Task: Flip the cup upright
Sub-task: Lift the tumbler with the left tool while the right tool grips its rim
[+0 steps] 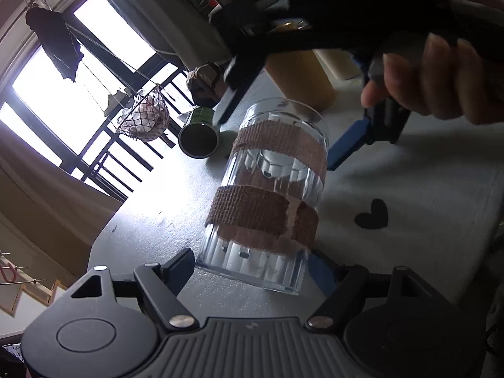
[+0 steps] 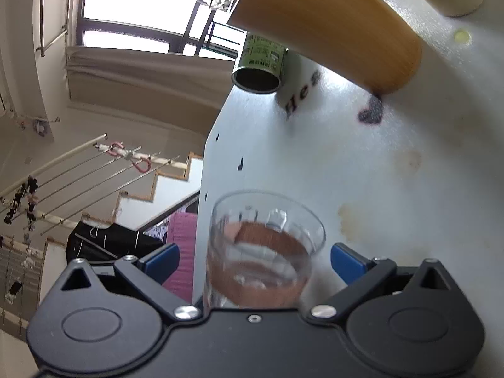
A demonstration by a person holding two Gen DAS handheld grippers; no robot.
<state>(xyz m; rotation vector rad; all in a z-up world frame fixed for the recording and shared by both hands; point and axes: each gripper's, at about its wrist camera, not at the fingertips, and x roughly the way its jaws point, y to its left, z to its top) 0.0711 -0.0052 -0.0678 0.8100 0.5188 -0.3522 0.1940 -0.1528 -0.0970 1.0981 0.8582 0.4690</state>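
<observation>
Glass cup (image 1: 267, 195), ribbed, wrapped in woven tape bands.

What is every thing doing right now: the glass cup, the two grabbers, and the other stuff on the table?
glass cup: between both grippers, thick base toward the left one; looks not upright yet.
left gripper: fingers close beside the cup's base end; cannot tell if they touch.
right gripper: open, with a gap on each side of the cup.
green can: standing on the table.
tan cylinder: standing on the table.

Clear ribbed cup (image 1: 267, 195), brown woven bands; green can (image 1: 199, 135); seemingly tan cylinder (image 2: 330, 28).
</observation>
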